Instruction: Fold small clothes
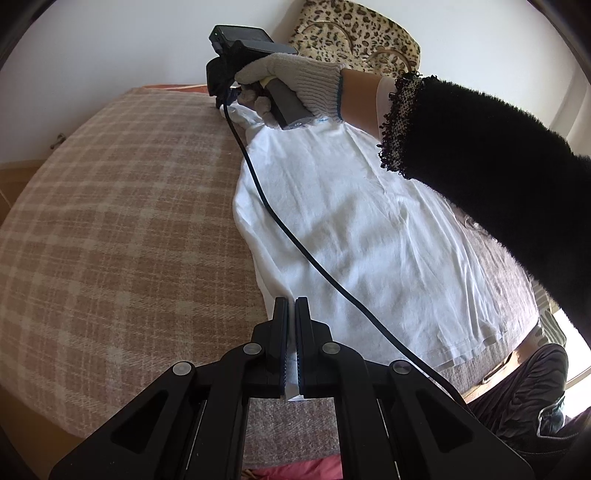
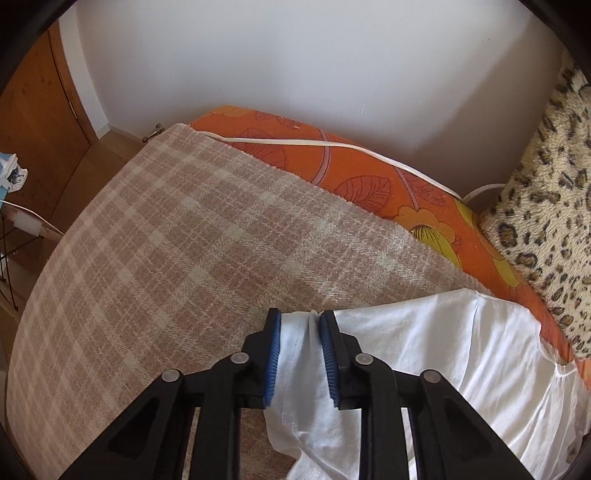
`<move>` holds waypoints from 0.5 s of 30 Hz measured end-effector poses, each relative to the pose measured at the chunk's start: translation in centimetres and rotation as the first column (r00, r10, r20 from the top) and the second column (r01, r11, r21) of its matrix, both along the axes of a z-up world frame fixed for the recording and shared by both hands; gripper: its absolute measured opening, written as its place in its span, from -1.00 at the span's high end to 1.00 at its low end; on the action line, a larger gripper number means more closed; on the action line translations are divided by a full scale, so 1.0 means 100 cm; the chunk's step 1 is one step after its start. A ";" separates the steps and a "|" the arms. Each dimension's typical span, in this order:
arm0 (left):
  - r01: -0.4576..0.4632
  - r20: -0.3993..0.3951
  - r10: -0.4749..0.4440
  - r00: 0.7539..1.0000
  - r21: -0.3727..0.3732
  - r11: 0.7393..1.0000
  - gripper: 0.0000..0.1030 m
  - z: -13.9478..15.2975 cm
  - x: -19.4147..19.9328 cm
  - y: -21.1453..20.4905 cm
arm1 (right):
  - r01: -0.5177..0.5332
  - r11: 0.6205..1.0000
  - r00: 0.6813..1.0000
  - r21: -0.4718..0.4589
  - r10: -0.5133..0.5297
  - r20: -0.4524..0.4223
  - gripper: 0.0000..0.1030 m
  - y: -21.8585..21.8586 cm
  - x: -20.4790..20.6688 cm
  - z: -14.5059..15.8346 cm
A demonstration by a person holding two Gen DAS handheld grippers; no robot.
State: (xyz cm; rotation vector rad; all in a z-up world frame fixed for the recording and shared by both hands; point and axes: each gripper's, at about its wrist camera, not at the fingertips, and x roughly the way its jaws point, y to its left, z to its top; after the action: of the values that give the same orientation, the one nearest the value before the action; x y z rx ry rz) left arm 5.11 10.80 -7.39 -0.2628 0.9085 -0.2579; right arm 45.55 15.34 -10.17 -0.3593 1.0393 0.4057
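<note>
left hand-held gripper (image 1: 291, 306) clamps shirt (image 1: 369, 229) | right hand-held gripper (image 2: 300, 325) seemingly pinches sleeve | one shirt

My left wrist camera sits low behind my left gripper (image 1: 291, 306), close over the plaid blanket (image 1: 122, 221), and looks along the white garment (image 1: 369, 229) toward the wall — my right gripper (image 1: 227, 94) shows at the far end. My right wrist camera rides just behind my right gripper (image 2: 301, 319), near the blanket (image 2: 177, 236), facing the wall and the orange sheet (image 2: 369, 177). Both views share the blanket, the garment (image 2: 461, 350) and the leopard-print cushion (image 1: 354, 33) — probably the same one (image 2: 546, 221).
</note>
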 end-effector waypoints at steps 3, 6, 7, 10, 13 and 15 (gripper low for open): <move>0.009 0.008 -0.009 1.000 0.000 1.000 0.95 0.002 -0.003 -0.003 | 0.032 0.999 0.999 0.034 -0.033 0.034 0.92 -0.020 0.003 0.015; 0.033 0.030 -0.033 0.999 0.012 0.999 0.95 0.007 -0.006 -0.012 | 0.067 0.994 0.997 0.081 -0.071 0.043 0.93 -0.045 0.008 0.031; 0.042 0.036 -0.042 0.998 0.017 0.999 0.95 0.008 -0.007 -0.015 | 0.070 0.994 0.996 0.084 -0.075 0.051 0.92 -0.053 0.008 0.035; 0.066 0.044 -0.067 0.997 0.013 0.998 0.95 0.011 -0.007 -0.025 | 0.088 0.993 0.992 0.078 -0.094 0.080 0.92 -0.074 0.007 0.048; 0.091 0.050 -0.092 0.995 0.017 0.996 0.95 0.013 -0.007 -0.034 | 0.116 0.988 0.988 0.106 -0.125 0.088 0.93 -0.097 0.005 0.057; 0.112 0.057 -0.113 0.992 0.020 0.994 0.95 0.015 -0.008 -0.042 | 0.131 0.985 0.985 0.116 -0.142 0.097 0.93 -0.111 0.007 0.063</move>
State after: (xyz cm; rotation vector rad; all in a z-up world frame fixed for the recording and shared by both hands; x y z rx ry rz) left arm 4.30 6.56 -5.87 -0.1884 0.8688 -0.3601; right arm 46.22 4.20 -3.89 -0.2076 0.9287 0.3153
